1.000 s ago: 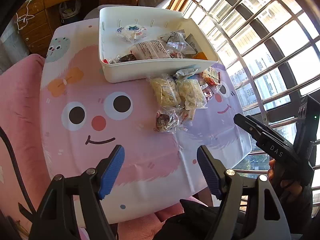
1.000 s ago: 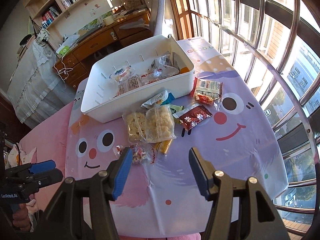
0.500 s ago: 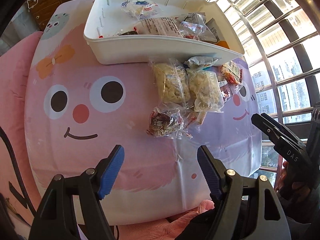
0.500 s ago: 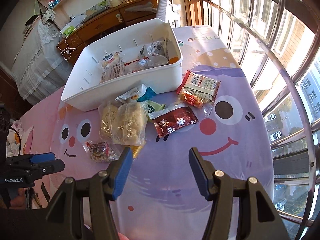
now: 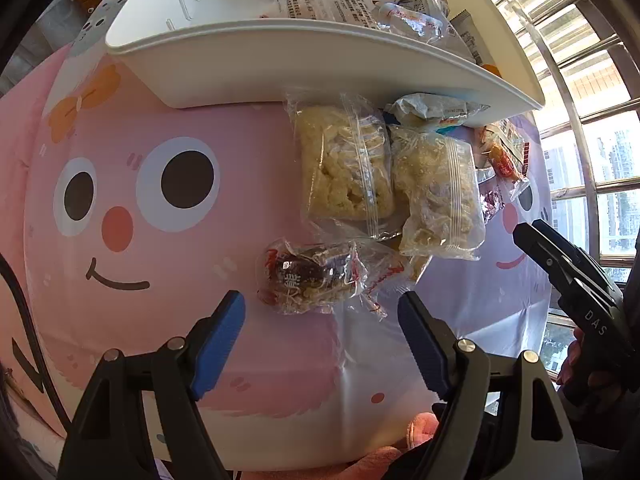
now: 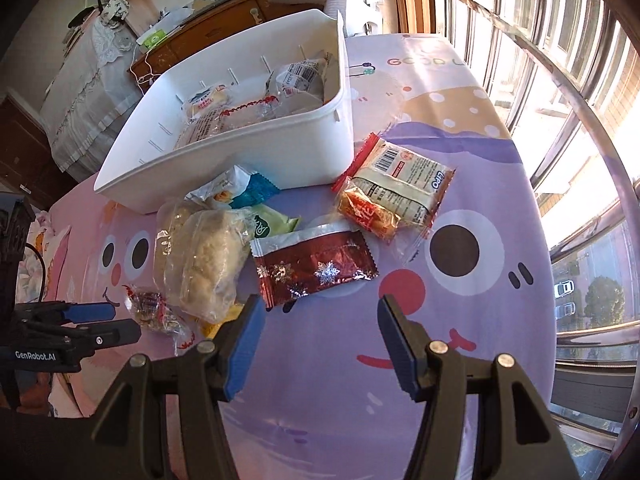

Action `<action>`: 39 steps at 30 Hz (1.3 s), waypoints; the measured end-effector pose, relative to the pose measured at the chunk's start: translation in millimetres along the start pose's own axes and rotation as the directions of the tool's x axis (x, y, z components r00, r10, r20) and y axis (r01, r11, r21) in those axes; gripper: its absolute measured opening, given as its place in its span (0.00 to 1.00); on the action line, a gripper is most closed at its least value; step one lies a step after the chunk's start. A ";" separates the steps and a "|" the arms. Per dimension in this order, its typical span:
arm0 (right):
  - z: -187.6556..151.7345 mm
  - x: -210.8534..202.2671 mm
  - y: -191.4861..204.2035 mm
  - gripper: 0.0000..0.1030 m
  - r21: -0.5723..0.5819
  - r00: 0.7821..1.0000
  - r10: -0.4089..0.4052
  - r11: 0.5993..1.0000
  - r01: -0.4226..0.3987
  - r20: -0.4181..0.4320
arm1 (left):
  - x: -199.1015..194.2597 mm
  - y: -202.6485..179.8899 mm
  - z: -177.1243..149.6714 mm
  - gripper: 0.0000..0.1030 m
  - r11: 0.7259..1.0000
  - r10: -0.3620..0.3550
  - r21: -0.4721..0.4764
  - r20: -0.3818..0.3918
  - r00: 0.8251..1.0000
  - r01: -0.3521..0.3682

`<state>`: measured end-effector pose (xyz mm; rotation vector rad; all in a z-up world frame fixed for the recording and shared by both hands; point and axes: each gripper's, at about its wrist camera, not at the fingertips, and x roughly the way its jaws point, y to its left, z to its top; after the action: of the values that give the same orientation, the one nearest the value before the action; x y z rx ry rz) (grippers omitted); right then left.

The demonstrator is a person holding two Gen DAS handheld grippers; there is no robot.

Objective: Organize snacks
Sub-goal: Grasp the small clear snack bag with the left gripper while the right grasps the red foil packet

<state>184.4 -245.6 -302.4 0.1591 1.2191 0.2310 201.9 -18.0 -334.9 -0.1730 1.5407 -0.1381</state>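
A white bin point(image 5: 256, 64) point(image 6: 248, 152) with several snack packets in it stands at the back of the table. Loose snacks lie in front of it: two clear bags of pale crisps point(image 5: 346, 168) point(image 6: 204, 256), a small dark wrapped snack point(image 5: 308, 276) point(image 6: 154, 312), a red foil packet with snowflakes point(image 6: 316, 268) and a red-edged cracker pack point(image 6: 396, 188). My left gripper point(image 5: 322, 312) hovers just short of the dark snack, jaws opening, nothing between them. My right gripper point(image 6: 320, 316) is open and empty just below the red foil packet.
The table wears a pink and purple cartoon-face cloth point(image 5: 160, 208) point(image 6: 460, 320). A metal window grille point(image 6: 580, 100) runs along the right. A wooden desk and shelves point(image 6: 224, 12) stand behind the bin. A green packet and a blue-white packet point(image 6: 240, 192) lie against the bin.
Both grippers have come down and forward toward the loose snacks, which now look larger. The left jaws stand slightly wider. Nothing has been picked up.
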 end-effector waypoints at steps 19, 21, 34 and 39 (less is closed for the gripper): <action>20.2 44.7 3.4 0.57 -0.102 0.999 0.019 0.995 -0.016 0.027 | 40.1 16.0 17.4 0.75 0.994 0.019 -0.105 -0.032 0.999 -0.023; 21.0 46.6 5.0 0.57 -0.115 0.999 0.024 0.993 -0.020 0.031 | 40.7 19.1 16.9 0.75 0.993 0.020 -0.114 -0.028 0.999 -0.023; 21.5 54.5 11.9 0.53 -0.181 1.000 0.009 0.984 -0.004 0.027 | 34.3 13.8 9.5 0.59 0.993 0.032 -0.118 0.019 0.999 -0.029; 19.5 56.4 18.3 0.41 -0.217 1.000 -0.009 0.976 0.015 0.027 | 35.4 -0.1 8.4 0.47 0.993 0.042 -0.108 0.024 0.999 -0.039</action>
<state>219.5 -213.1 -342.7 -0.0353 1.1602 0.3485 211.3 -24.9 -369.3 -0.2281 1.5251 -0.0203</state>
